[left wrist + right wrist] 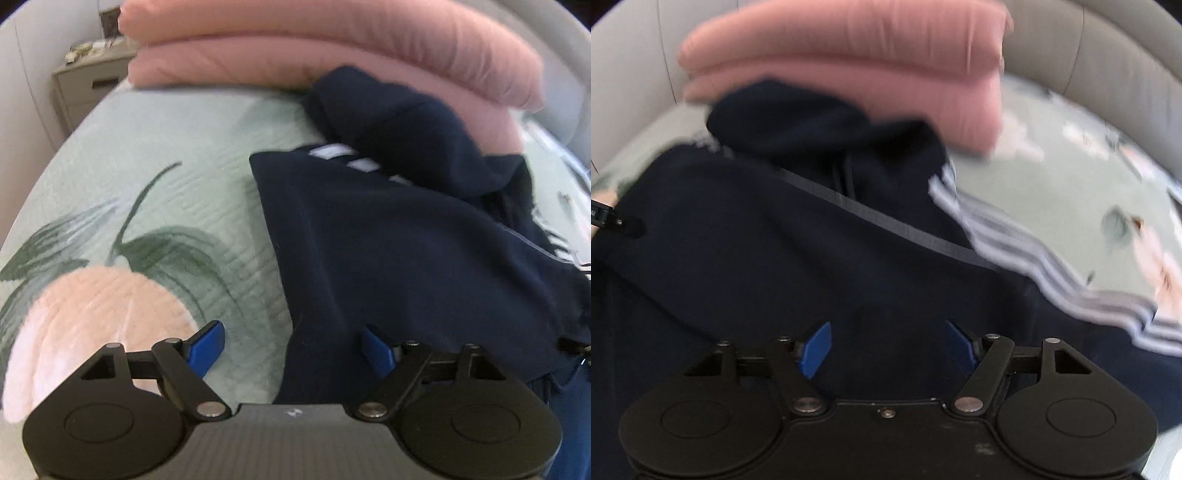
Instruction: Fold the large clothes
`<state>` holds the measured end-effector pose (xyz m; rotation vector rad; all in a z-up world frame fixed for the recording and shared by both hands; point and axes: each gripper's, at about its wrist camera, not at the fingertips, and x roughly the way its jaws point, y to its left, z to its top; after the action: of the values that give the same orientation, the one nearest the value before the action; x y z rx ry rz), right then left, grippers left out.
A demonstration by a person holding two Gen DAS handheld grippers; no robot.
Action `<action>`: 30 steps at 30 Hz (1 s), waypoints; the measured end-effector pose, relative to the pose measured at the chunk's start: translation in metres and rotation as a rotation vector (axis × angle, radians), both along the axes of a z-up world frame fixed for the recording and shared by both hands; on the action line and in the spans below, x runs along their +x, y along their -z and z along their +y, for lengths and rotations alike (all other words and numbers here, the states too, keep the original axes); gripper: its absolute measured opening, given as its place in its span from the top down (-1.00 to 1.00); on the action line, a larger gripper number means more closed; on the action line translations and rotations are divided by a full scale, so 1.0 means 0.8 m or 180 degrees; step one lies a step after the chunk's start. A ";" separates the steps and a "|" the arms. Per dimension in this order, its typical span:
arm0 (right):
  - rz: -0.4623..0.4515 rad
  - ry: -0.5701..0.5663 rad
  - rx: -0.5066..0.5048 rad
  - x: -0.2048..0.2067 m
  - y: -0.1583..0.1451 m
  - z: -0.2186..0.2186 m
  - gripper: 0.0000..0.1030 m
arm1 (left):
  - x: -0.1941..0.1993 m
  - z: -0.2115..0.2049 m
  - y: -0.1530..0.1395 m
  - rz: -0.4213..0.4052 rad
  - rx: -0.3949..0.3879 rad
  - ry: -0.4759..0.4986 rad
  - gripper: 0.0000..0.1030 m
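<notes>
- Left wrist view: left gripper spread wide, blue pads well apart, nothing clamped btwn them.
- Its left pad sits over the pale green quilted bedspread w/ pink flower print; right pad is over the near edge of the navy hooded jacket. Can't tell if either pad touches cloth.
- Jacket lies on the bed, right of centre, white stripes showing near its top; hood end runs up against the stack of folded pink bedding at the far side.
- Grey nightstand far left.
- Right wrist view (blurry): right gripper also wide, blue pads apart, empty.
- Both pads hang over the jacket; contact unclear.
- White-striped sleeve runs off to the right across the bedspread.
- Pink bedding behind, grey padded headboard beyond.
</notes>
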<state>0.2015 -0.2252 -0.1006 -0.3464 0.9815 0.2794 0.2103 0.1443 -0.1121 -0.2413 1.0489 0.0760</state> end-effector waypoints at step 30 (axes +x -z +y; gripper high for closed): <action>0.0391 0.0978 0.1853 0.022 -0.050 -0.222 -0.57 | -0.013 -0.018 -0.107 0.0658 -0.0457 -0.0464 -0.75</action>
<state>0.2195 -0.4028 -0.0606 0.3537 1.0112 0.2943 0.1995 0.1299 -0.0266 -0.4475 1.2431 0.1601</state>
